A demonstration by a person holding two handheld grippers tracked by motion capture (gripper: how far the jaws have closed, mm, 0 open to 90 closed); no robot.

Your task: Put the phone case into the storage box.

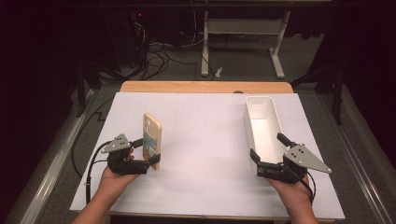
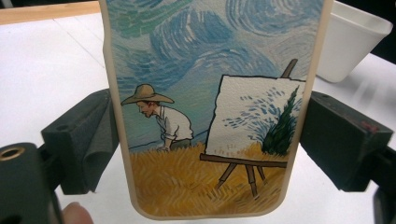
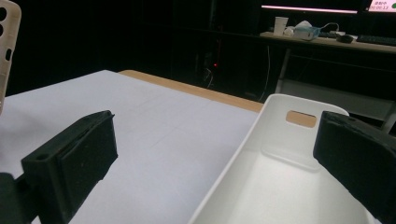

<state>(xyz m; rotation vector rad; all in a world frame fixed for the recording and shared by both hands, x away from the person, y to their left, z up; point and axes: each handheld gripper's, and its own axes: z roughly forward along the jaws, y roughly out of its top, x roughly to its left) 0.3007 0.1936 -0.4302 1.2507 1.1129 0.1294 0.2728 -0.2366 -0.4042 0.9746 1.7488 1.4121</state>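
White sheeting covers the counter (image 1: 205, 154), dark room behind. On the left, the left gripper (image 1: 145, 157) has the cream-edged phone case with a painted wheat-field scene (image 2: 210, 102) clamped by its long side edges, standing upright off the counter. Looks light, thin, a bit flexible and slick, so the lower side edges seem the safest hold. Right gripper (image 1: 268, 167) spread wide around the near wall of the long white plastic bin (image 1: 261, 121), pinching nothing

Left gripper (image 1: 148, 152) clamped, right gripper (image 1: 267, 151) agape
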